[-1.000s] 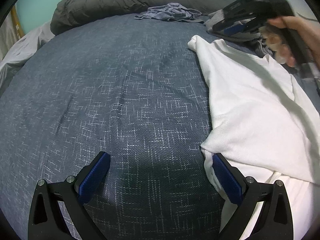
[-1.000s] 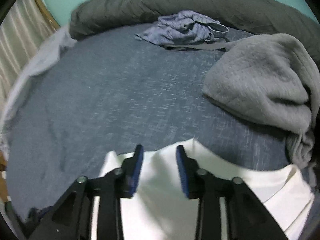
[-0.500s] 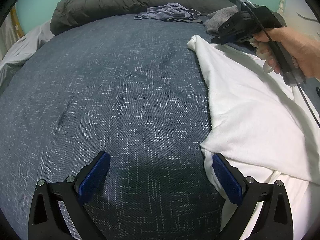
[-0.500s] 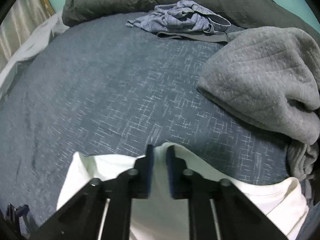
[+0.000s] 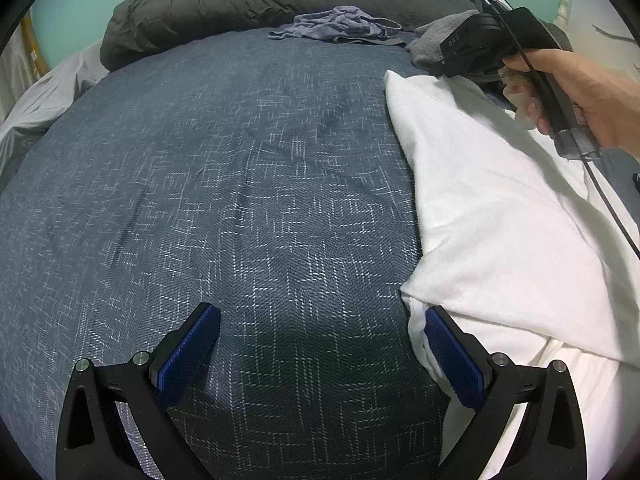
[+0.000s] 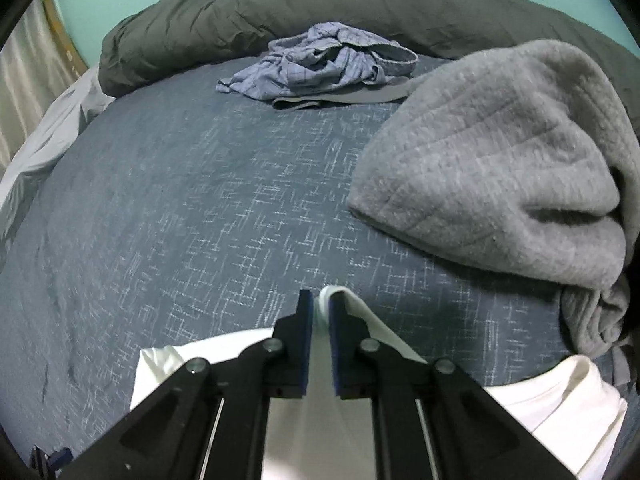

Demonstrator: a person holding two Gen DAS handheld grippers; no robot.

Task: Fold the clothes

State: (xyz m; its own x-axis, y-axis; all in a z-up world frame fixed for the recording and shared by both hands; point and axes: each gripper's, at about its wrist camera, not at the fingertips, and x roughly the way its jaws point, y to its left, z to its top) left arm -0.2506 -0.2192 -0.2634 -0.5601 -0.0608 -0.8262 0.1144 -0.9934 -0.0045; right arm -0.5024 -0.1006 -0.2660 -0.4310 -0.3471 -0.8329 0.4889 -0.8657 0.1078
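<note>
- Right gripper (image 6: 320, 312) is clenched on a bunched corner of the white shirt (image 6: 552, 392); only a small wad shows between the blue pads.
- Left gripper (image 5: 320, 344) hangs released, jaws wide, its right-hand finger (image 5: 452, 356) touching the shirt's near folded edge.
- White shirt lies on the blue bedspread (image 5: 240, 200), partly doubled over at the bed's right side.
- Risk: the thin pinch may slip under a pull, letting the corner drop.
- Risk: with the near edge unheld, the fold may skew or drag.
- Grey fleece (image 6: 500, 168) sits near; the carried corner could snag it.
- Crumpled blue shorts (image 6: 320, 64) lie well apart.
</note>
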